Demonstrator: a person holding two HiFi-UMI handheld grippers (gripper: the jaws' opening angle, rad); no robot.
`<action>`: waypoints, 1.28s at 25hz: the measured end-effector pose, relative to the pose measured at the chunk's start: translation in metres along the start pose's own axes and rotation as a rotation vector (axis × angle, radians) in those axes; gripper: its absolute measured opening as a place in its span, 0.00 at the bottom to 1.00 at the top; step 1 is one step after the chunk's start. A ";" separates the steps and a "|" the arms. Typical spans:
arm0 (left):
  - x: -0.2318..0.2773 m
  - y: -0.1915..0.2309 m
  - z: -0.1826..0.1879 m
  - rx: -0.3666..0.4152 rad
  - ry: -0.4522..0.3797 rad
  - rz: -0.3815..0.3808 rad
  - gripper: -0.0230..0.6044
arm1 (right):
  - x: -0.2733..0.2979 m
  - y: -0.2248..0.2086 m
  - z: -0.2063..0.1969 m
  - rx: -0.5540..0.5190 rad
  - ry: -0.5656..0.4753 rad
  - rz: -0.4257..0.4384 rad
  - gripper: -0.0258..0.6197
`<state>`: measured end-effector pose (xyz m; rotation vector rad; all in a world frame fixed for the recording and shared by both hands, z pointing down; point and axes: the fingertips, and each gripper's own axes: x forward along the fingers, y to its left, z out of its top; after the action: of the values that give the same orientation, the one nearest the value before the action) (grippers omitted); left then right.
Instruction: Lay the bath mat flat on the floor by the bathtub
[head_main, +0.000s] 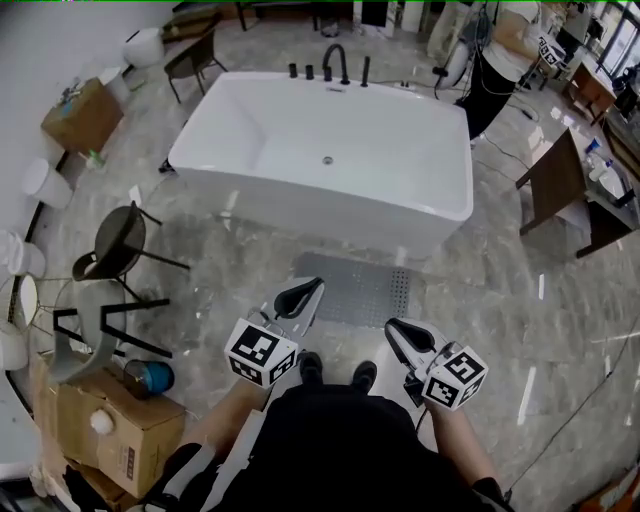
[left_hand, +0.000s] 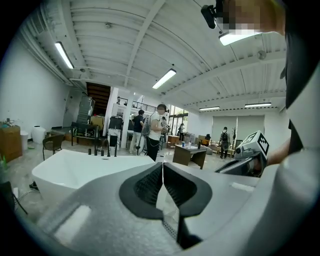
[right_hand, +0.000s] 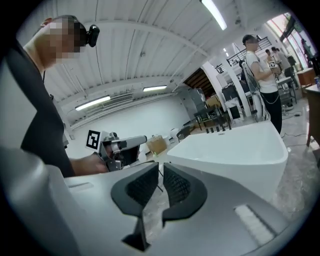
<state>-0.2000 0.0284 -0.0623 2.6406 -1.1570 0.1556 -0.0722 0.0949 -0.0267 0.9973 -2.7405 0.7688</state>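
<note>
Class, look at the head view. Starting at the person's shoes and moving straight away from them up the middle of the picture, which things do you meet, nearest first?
shoes → grey bath mat → white bathtub → black faucet

A glossy grey marbled floor (head_main: 560, 330) carries a white freestanding bathtub (head_main: 300, 205). A grey dotted bath mat (head_main: 355, 290) lies flat on the floor just beside the tub's near wall. A black chair (head_main: 115, 245) and a cardboard box (head_main: 110, 425) stand to the left, and a brown desk (head_main: 555, 180) stands to the right.
</note>
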 end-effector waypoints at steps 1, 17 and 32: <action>-0.002 0.002 0.008 0.004 -0.008 0.005 0.06 | 0.000 0.002 0.013 -0.018 -0.019 0.000 0.09; -0.079 0.057 0.101 0.116 -0.125 0.043 0.05 | 0.021 0.083 0.154 -0.116 -0.334 0.076 0.06; -0.106 0.026 0.099 0.115 -0.093 0.041 0.05 | -0.026 0.099 0.158 -0.232 -0.364 0.016 0.04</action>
<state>-0.2914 0.0589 -0.1733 2.7513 -1.2687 0.1110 -0.1055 0.0950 -0.2120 1.1617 -3.0485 0.2789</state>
